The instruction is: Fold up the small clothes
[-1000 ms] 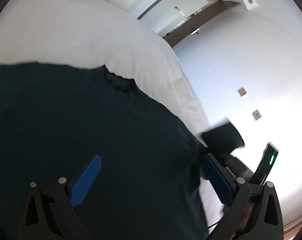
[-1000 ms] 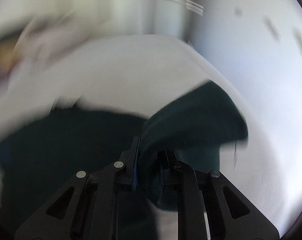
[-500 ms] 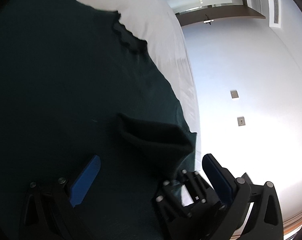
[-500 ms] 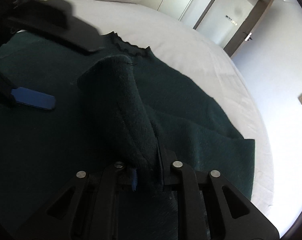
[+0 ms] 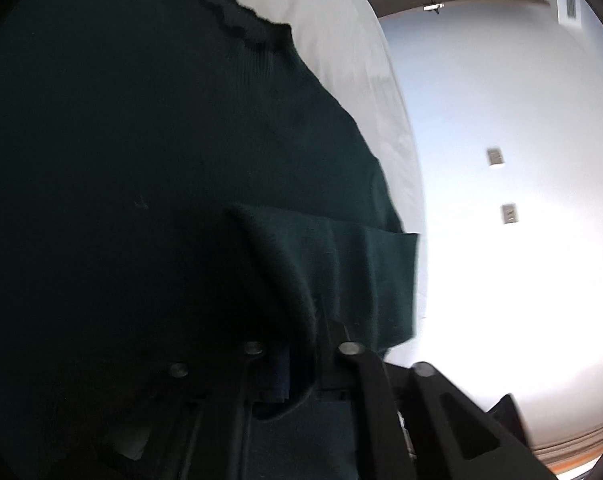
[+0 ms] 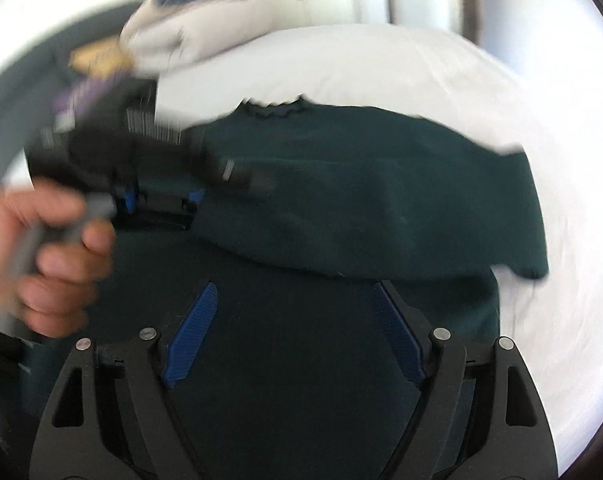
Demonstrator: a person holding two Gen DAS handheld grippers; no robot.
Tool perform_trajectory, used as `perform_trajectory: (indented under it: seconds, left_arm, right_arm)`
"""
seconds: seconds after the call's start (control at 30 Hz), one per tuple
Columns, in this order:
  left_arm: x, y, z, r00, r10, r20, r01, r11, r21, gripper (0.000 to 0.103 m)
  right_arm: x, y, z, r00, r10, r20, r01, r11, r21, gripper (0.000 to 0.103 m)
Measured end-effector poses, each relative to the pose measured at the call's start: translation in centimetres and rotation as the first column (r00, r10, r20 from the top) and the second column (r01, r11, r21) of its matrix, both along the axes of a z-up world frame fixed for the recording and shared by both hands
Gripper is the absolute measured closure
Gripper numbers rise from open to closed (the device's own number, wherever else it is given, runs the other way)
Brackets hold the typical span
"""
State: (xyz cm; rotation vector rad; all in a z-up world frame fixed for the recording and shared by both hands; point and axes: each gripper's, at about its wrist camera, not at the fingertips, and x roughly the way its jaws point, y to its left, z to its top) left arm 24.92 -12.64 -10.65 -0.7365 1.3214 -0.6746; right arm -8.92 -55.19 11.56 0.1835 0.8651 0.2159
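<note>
A dark green knit sweater (image 6: 381,184) lies spread on a white bed (image 6: 381,64), ruffled collar (image 6: 277,110) at the far side. Its sleeve (image 6: 401,224) is folded across the body. In the left wrist view the sweater (image 5: 141,120) fills the left half, and my left gripper (image 5: 297,364) is shut on a fold of the sleeve (image 5: 341,264). My right gripper (image 6: 293,332) is open and empty, hovering over the sweater's lower part. The left gripper (image 6: 161,200) shows blurred in the right wrist view, held by a hand (image 6: 49,256).
White pillows and some purple and yellow items (image 6: 101,68) lie blurred at the bed's far left. A white wall with two switch plates (image 5: 509,214) is to the right of the bed. The bed edge (image 5: 405,152) runs close by the sweater's right side.
My right gripper has let go of the sleeve and opened, and pulled back. My left gripper, open before, has shut on the sleeve fold.
</note>
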Motion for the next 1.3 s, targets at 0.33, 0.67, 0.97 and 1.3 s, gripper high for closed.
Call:
perform_trajectory:
  seconds: [0.33,0.67,0.97,1.3]
  left_arm:
    - [2.0,8.0,6.1,0.973,0.073,0.219,-0.102,0.987,0.126,0.096]
    - [2.8,14.2,1.9,0.968,0.173,0.181,-0.205,0.963,0.176,0.096]
    - [1.9,14.7,0.5,0.964,0.182,0.195,-0.220,0.956,0.196,0.096]
    - [2.4,14.0,-0.8,0.963,0.193,0.186,-0.229,0.954,0.194,0.093]
  right_arm:
    - [-0.3,-12.4,2.5,0.969,-0.246,0.027,0.213,0.887,0.410,0.023]
    - [3.3,-14.5,2.3,0.968,-0.241,-0.067,0.236,0.794,0.561,0.023]
    - [5.8,-14.7,-1.0,0.973,-0.169,-0.154,0.229,0.738,0.635,0.023]
    - [12.8,-14.0,-5.6,0.964,-0.100,-0.245,0.239,0.727,0.644,0.024]
